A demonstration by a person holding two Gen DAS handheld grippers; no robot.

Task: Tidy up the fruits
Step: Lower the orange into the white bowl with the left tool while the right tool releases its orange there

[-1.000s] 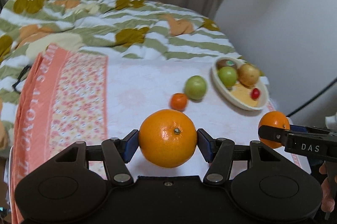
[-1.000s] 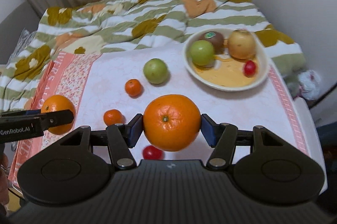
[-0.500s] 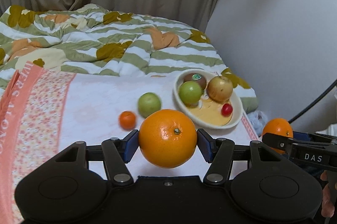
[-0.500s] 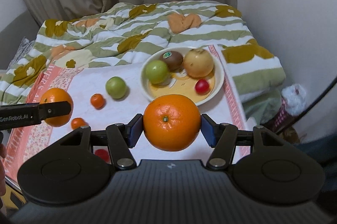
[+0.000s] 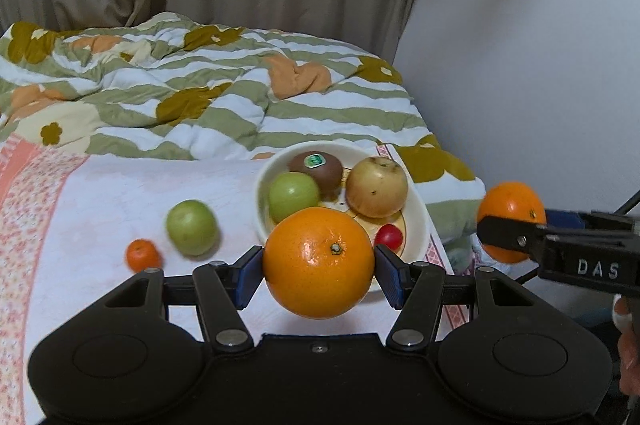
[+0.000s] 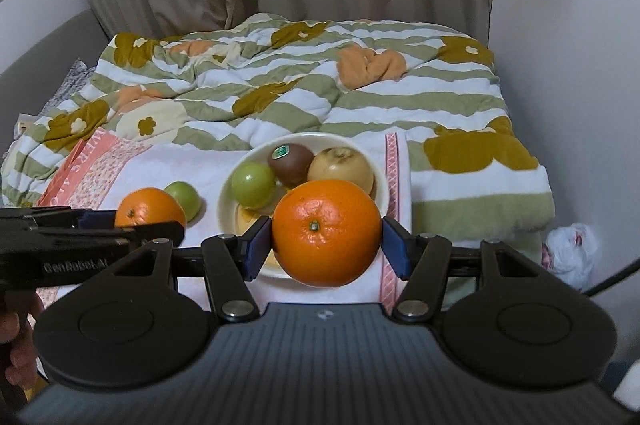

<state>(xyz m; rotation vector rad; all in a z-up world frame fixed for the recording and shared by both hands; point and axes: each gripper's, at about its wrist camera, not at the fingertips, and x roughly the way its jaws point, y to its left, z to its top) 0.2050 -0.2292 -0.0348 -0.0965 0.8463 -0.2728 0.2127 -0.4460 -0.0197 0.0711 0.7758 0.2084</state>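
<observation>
Above bowl (image 5: pixel 416 221), tongs (image 5: pixel 319 265) gripping orange (image 5: pixel 319 261)

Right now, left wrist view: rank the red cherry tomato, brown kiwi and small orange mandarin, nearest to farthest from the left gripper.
1. Red cherry tomato, in the bowl, just right of the left gripper.
2. Small orange mandarin, on the cloth, left.
3. Brown kiwi, at the bowl's back.

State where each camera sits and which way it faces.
Left wrist: on the left gripper, looking forward and down past its orange to the bowl; the right gripper shows at right.
Right wrist: on the right gripper, facing its own orange and the bowl; left gripper at left.
Shared: bowl, both oranges, quilt.
</observation>
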